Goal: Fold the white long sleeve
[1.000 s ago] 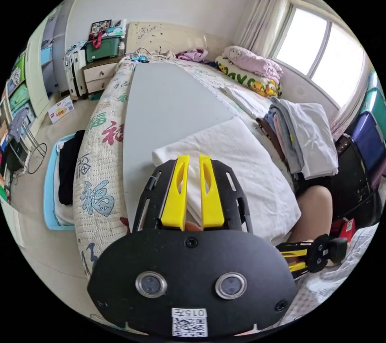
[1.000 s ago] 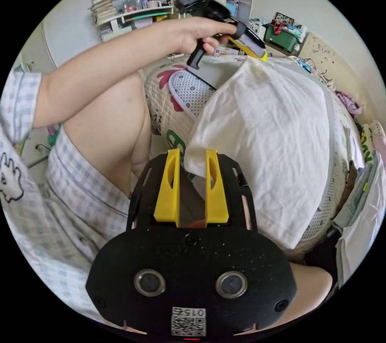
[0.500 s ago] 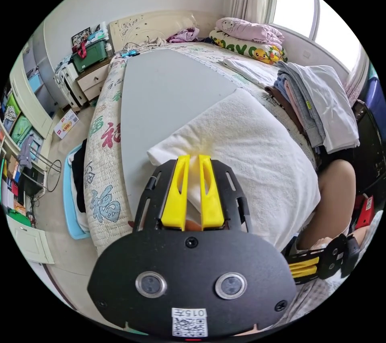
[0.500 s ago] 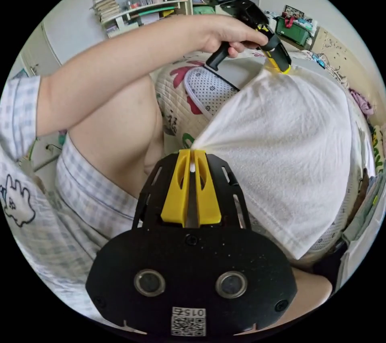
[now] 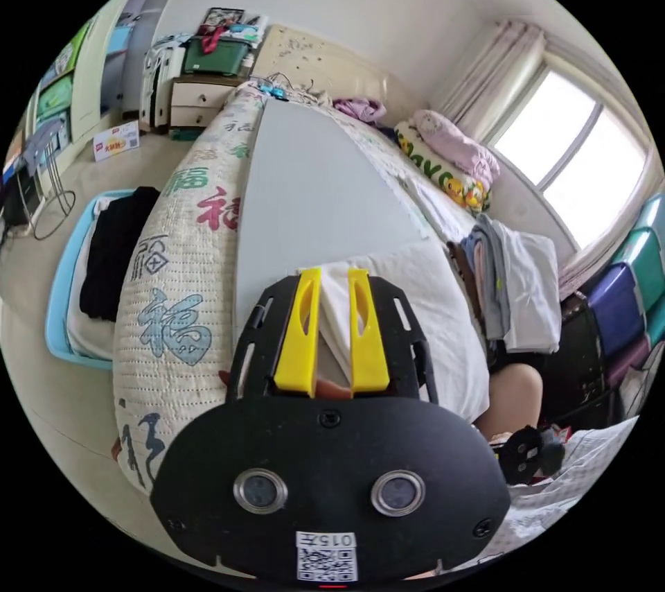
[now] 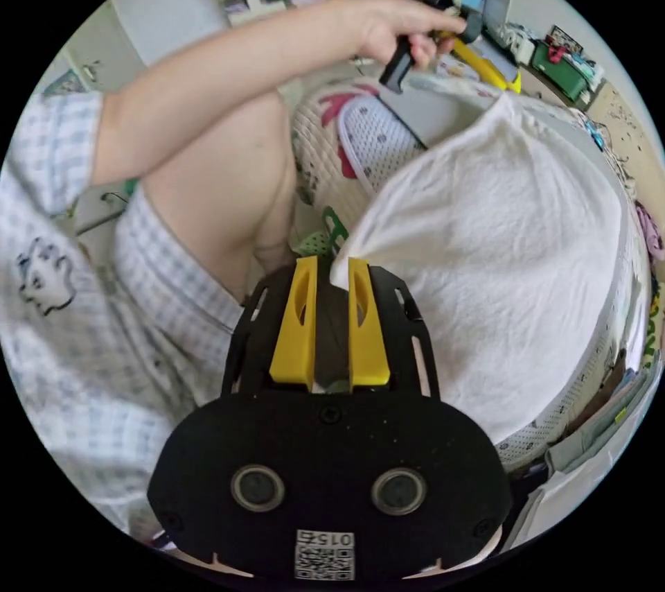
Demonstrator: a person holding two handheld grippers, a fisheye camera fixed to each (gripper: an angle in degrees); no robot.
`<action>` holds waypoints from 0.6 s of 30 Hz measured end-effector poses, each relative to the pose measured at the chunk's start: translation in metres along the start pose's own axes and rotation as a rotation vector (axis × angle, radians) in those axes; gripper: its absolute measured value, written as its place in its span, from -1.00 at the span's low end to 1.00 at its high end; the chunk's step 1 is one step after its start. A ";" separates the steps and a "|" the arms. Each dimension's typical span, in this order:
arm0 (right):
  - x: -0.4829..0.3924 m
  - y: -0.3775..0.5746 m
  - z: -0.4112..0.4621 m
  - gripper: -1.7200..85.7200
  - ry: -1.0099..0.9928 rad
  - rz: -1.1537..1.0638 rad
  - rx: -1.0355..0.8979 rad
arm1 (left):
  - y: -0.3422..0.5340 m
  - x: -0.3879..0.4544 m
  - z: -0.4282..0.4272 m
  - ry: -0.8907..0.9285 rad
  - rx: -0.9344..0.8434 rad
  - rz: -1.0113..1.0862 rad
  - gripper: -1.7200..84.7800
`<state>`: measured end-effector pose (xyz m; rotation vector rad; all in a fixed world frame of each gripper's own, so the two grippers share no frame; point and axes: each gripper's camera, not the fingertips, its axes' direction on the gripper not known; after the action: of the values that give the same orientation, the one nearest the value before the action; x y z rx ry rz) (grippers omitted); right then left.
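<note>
White long sleeve [image 5: 422,315], folded into a thick rectangle, lies on the grey board [image 5: 305,183] on the bed, at the end nearest the person. Left gripper [image 5: 332,273]: jaws apart, one folded edge of the garment lying in the gap, no clamping visible. Right gripper [image 6: 325,266]: jaws apart, a corner of the garment [image 6: 499,259] just at the right jaw's tip, not pinched. In the right gripper view, a hand [image 6: 395,30] holds the left gripper above the garment's far corner.
</note>
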<state>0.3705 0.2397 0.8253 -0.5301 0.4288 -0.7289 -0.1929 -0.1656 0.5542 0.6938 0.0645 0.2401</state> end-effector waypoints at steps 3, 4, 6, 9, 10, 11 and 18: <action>0.040 0.013 -0.077 -0.78 -0.054 0.060 0.248 | -0.002 -0.026 0.000 0.035 -0.043 -0.044 -0.75; 0.068 0.019 -0.105 -0.78 -0.079 0.132 0.351 | -0.002 -0.034 0.004 0.066 -0.054 -0.060 -0.74; 0.114 0.026 -0.139 -0.76 -0.095 0.233 0.477 | -0.001 -0.044 0.013 0.101 -0.068 -0.082 -0.72; 0.185 0.031 -0.176 -0.69 -0.035 0.406 0.567 | -0.003 -0.055 0.025 0.095 -0.098 -0.105 -0.65; 0.207 0.030 -0.186 -0.65 0.005 0.449 0.586 | -0.004 -0.057 0.025 0.081 -0.092 -0.094 -0.62; 0.217 0.029 -0.190 -0.64 0.021 0.464 0.594 | -0.004 -0.056 0.025 0.074 -0.083 -0.084 -0.62; 0.322 -0.008 -0.207 -0.56 0.081 0.622 0.518 | -0.018 -0.056 0.049 0.002 -0.115 -0.011 -0.53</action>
<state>0.4707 -0.0593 0.6083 0.1289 0.4293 -0.2367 -0.2365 -0.2229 0.5786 0.5787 0.0559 0.2318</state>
